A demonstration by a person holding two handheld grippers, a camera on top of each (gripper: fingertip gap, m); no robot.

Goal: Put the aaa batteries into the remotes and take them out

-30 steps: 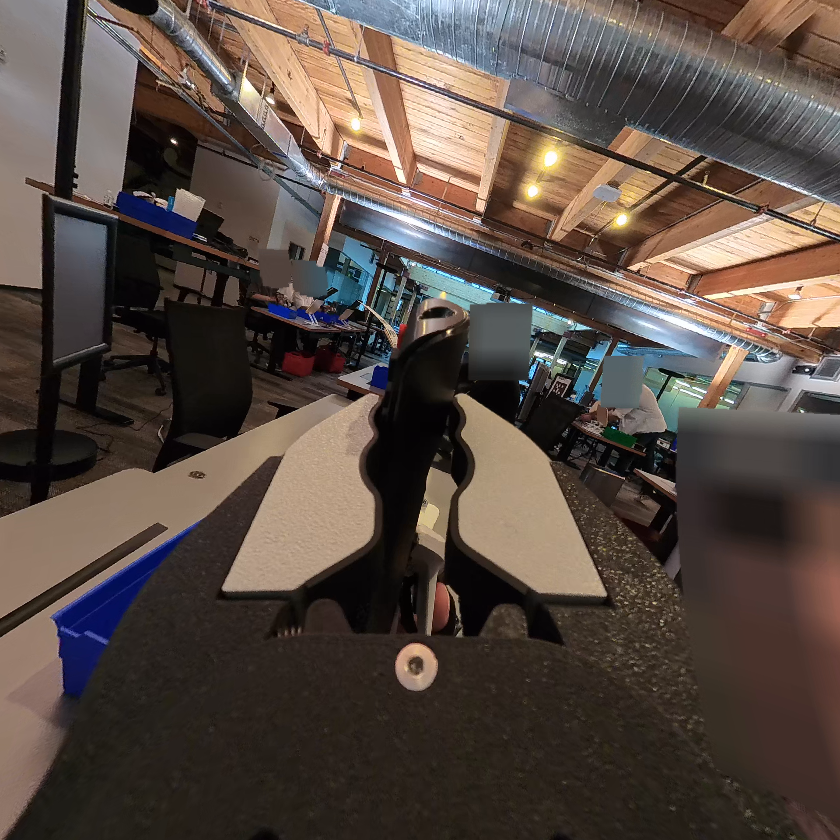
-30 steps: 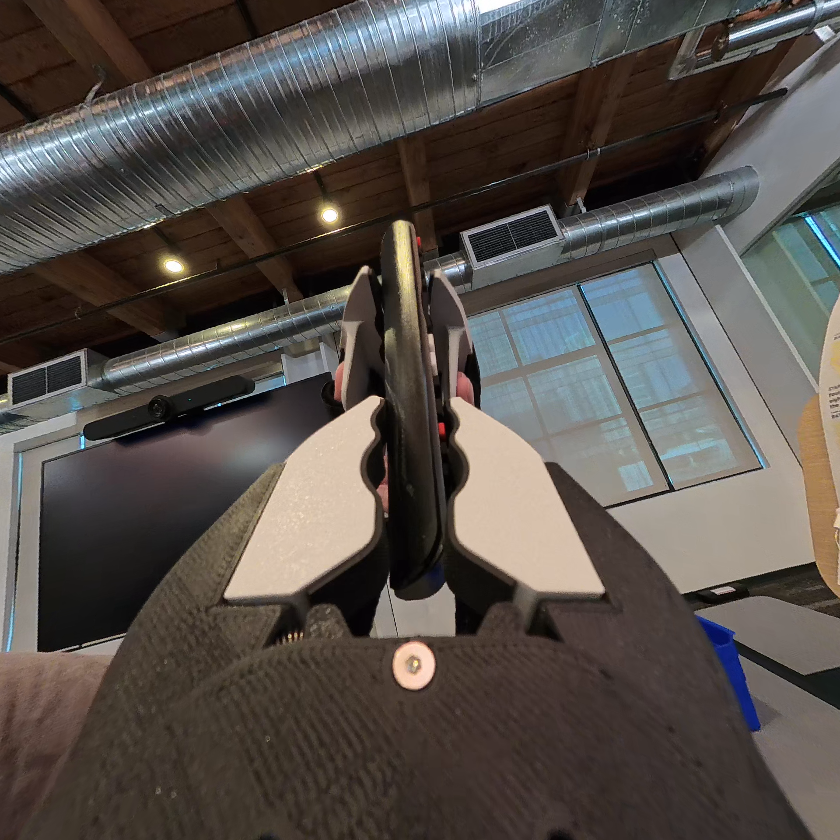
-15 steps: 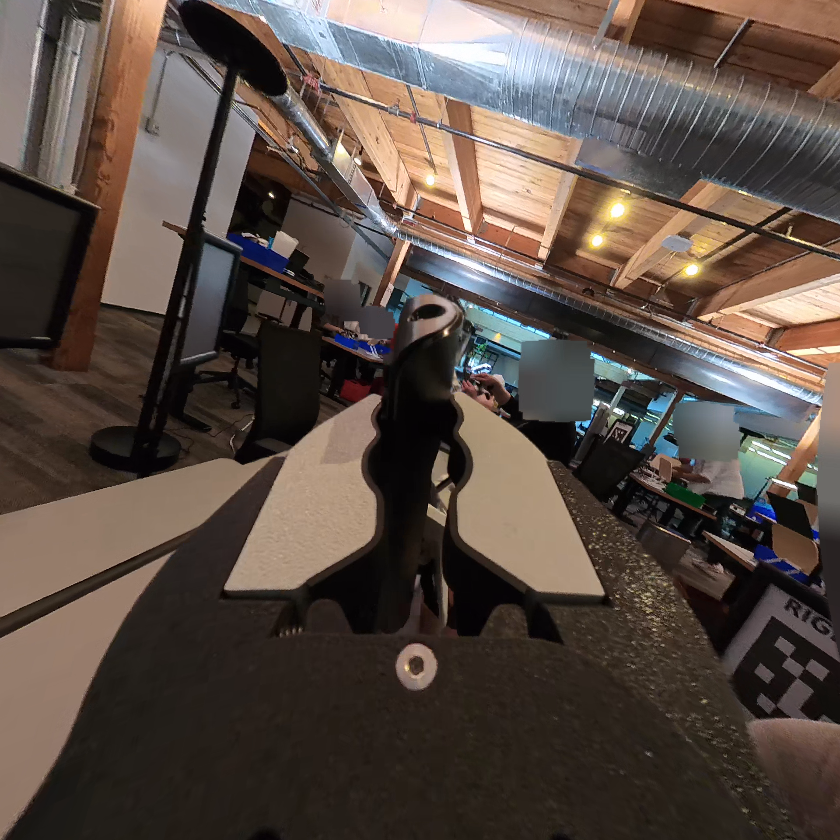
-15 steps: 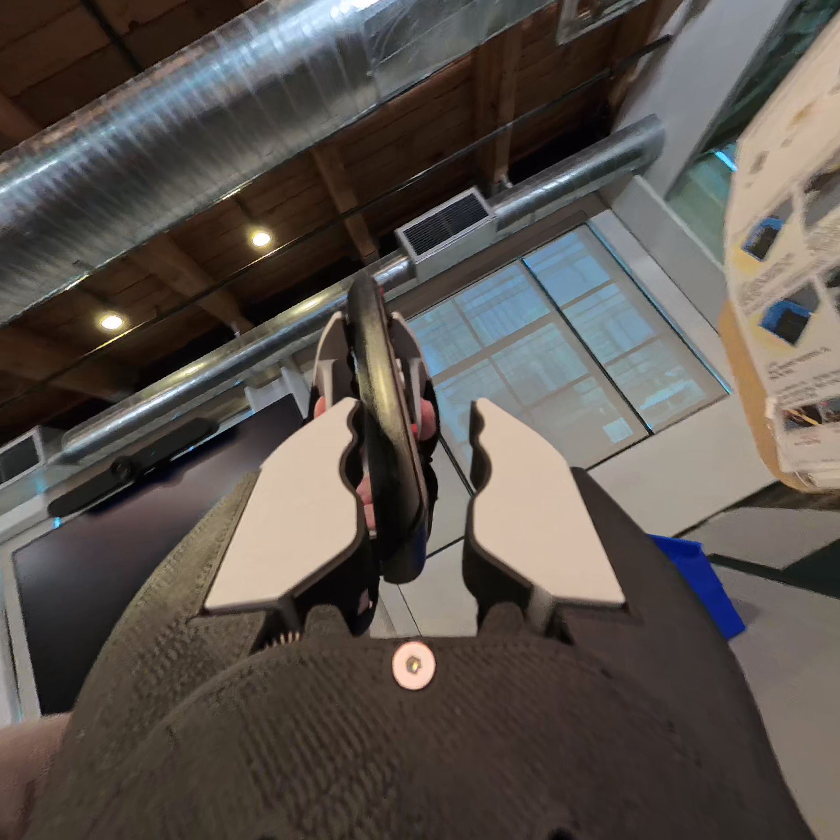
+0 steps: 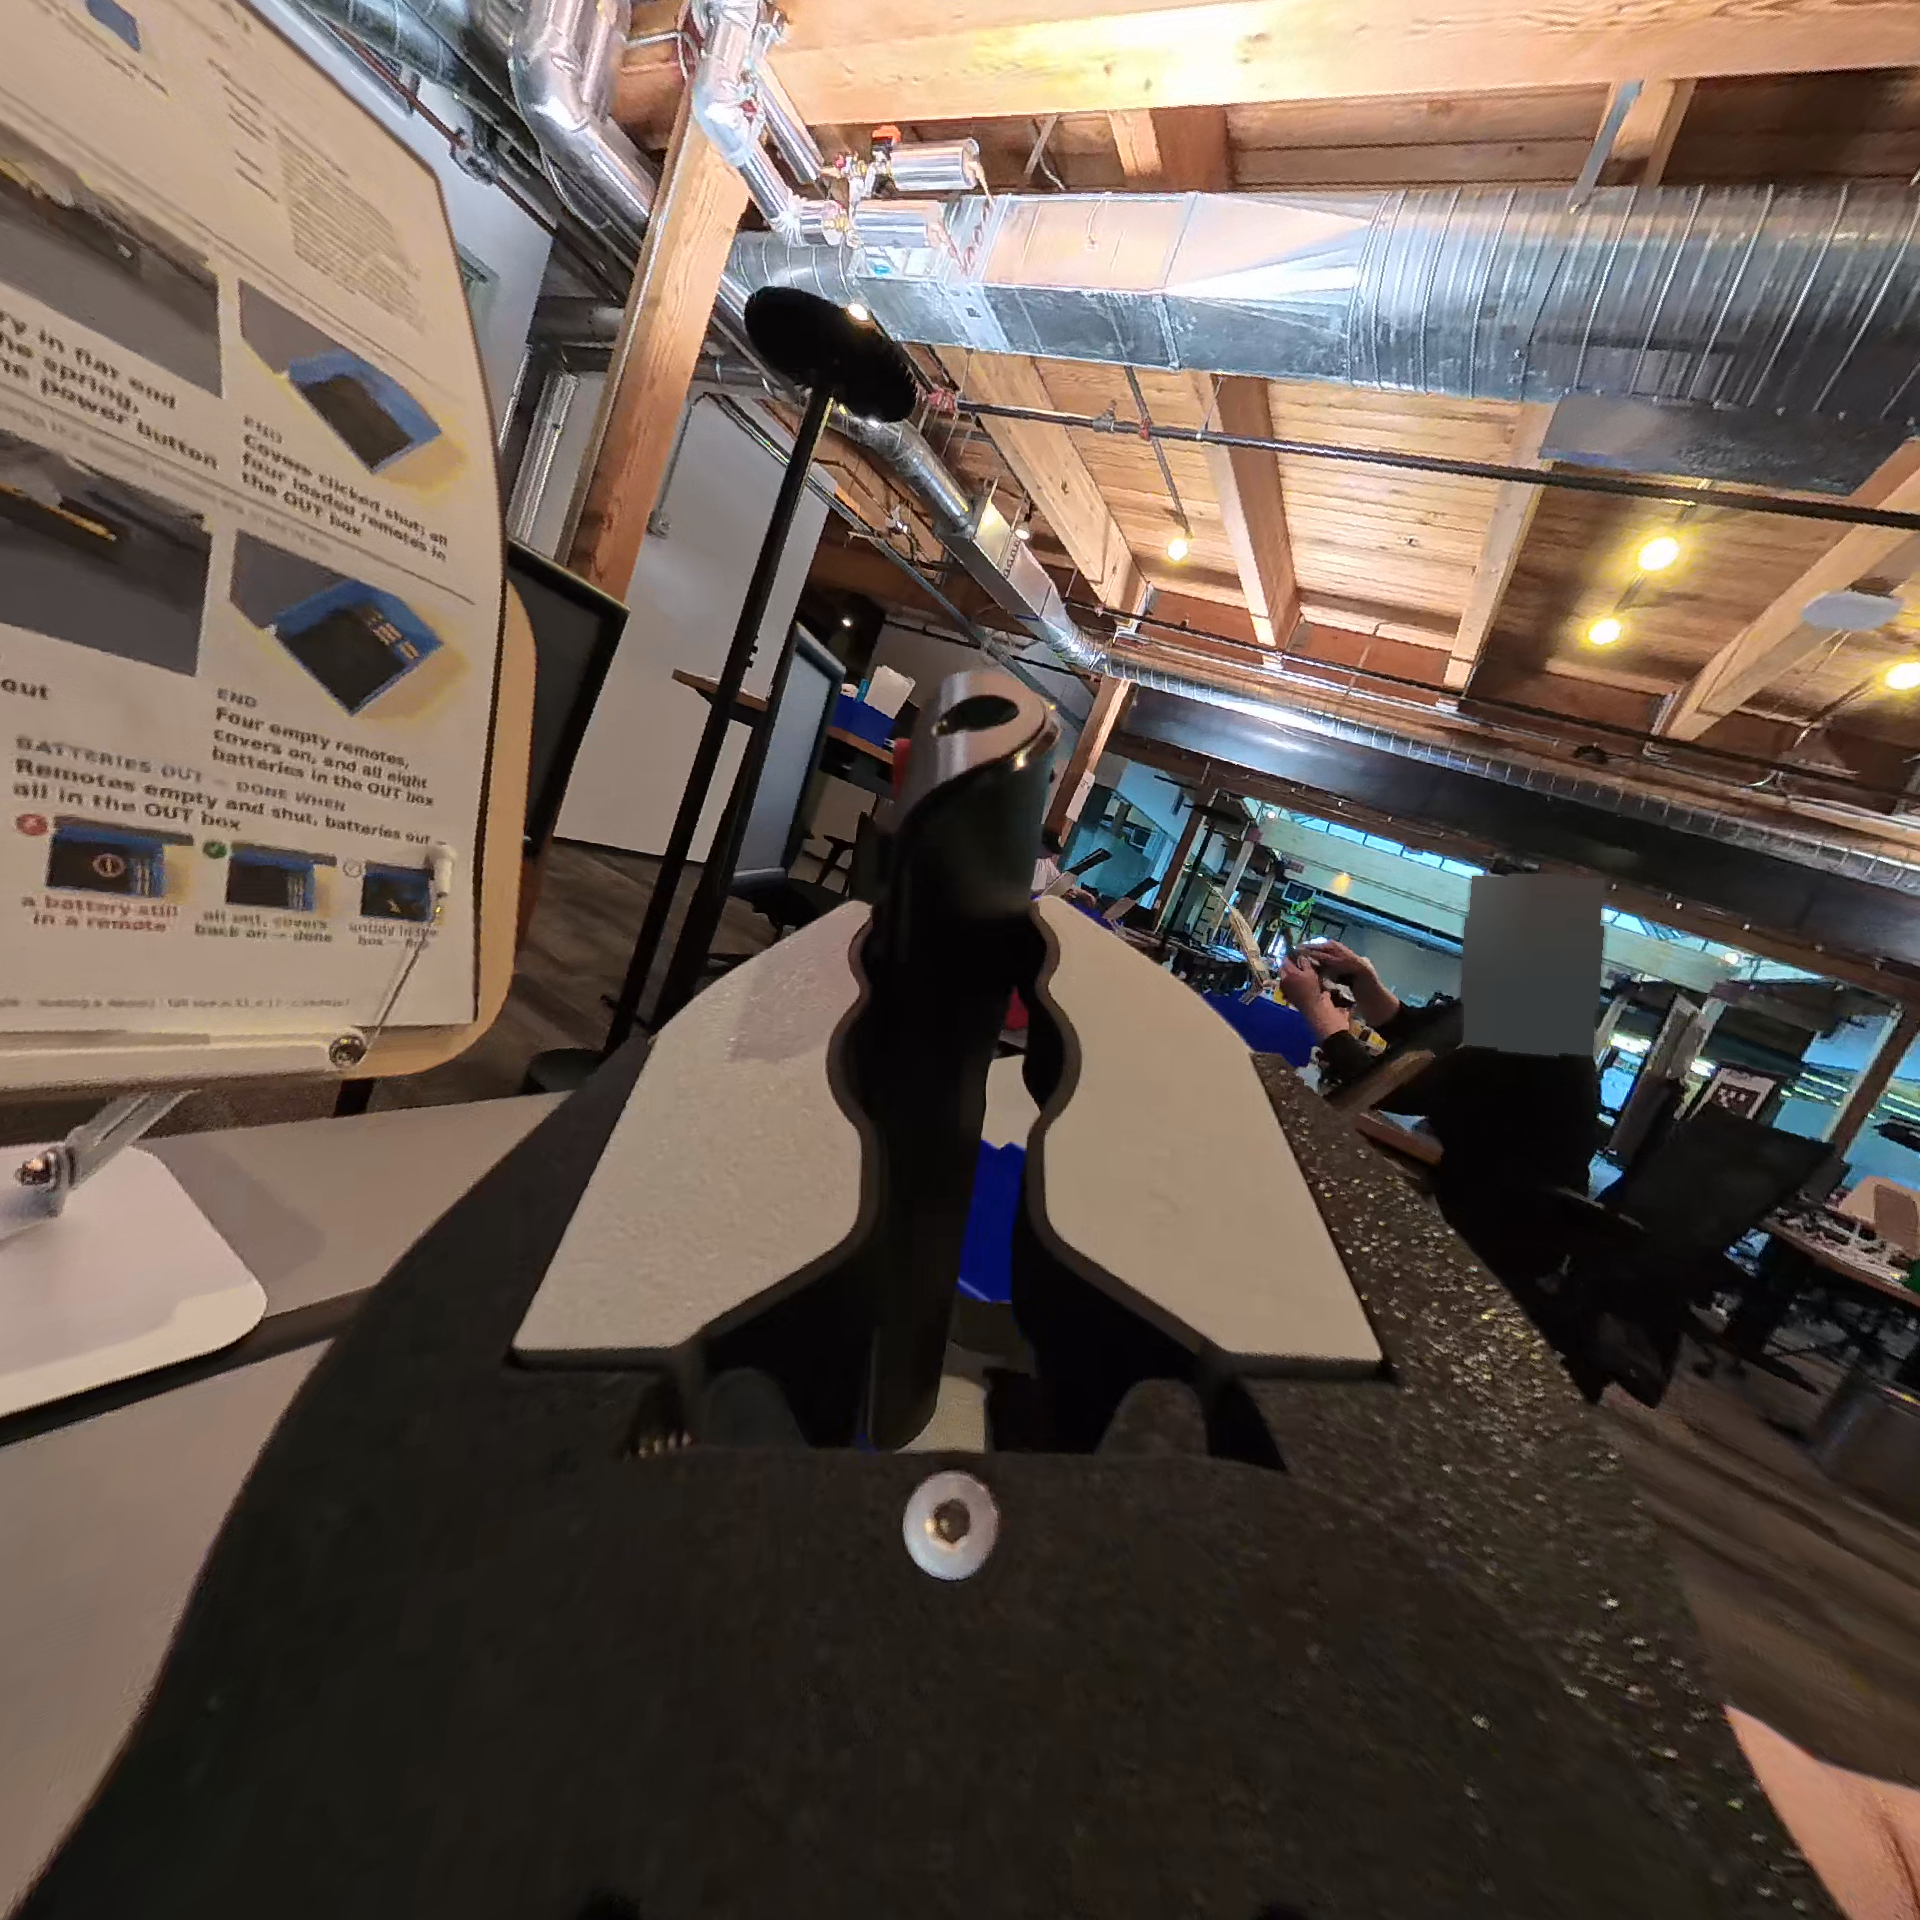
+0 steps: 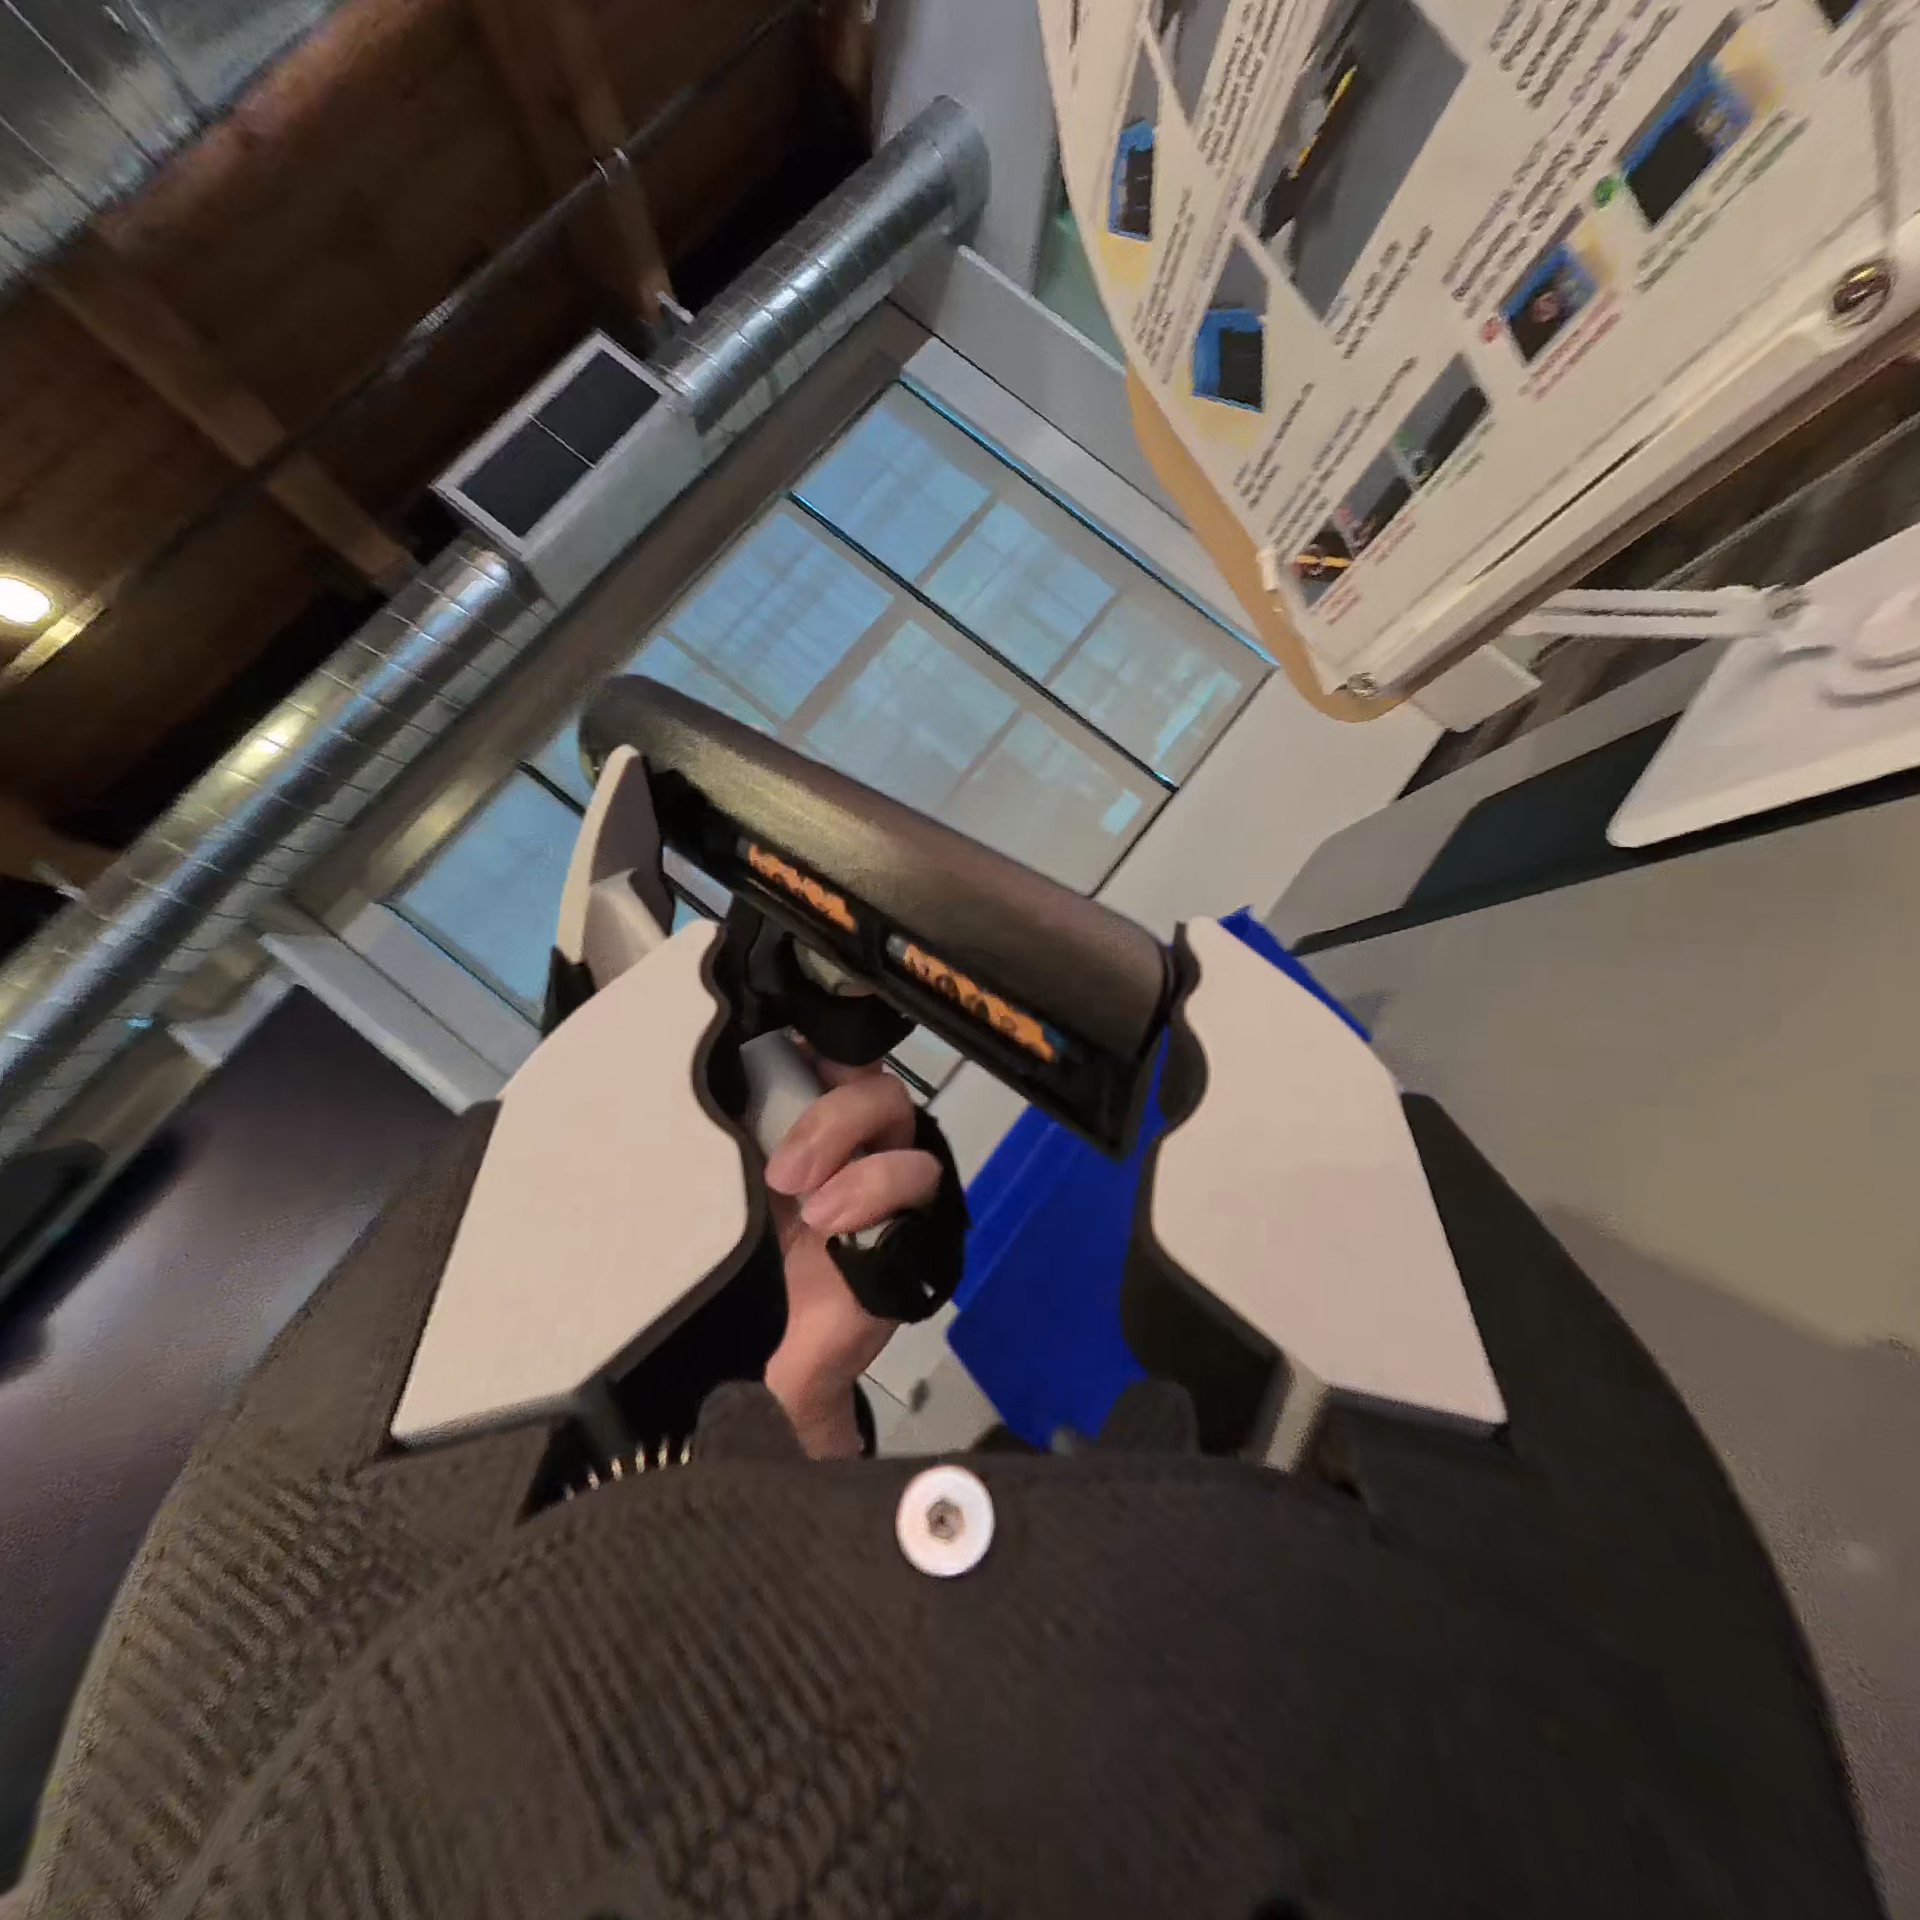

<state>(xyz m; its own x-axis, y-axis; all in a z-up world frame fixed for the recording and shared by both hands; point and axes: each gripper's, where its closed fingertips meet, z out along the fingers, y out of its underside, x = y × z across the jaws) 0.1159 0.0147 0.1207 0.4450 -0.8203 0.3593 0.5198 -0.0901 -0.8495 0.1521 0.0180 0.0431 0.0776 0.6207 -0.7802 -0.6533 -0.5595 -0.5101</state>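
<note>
left tool (image 5: 951,1049): clenched on black remote (image 5: 951,1039), held upright above bench (image 5: 312,1195) | right tool (image 6: 940,1023): released, jaws wide, beside remote | batteries (image 6: 977,1003): two, orange-marked, seated in remote's open compartment | blue bin (image 6: 1039,1340) below

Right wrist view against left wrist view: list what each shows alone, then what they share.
Only the right wrist view shows the remote's open bay with two orange batteries, the hand working the left gripper, and the open right gripper. Only the left wrist view shows the floor lamp and a seated person. Both show the remote, the instruction board and the blue bin.
</note>
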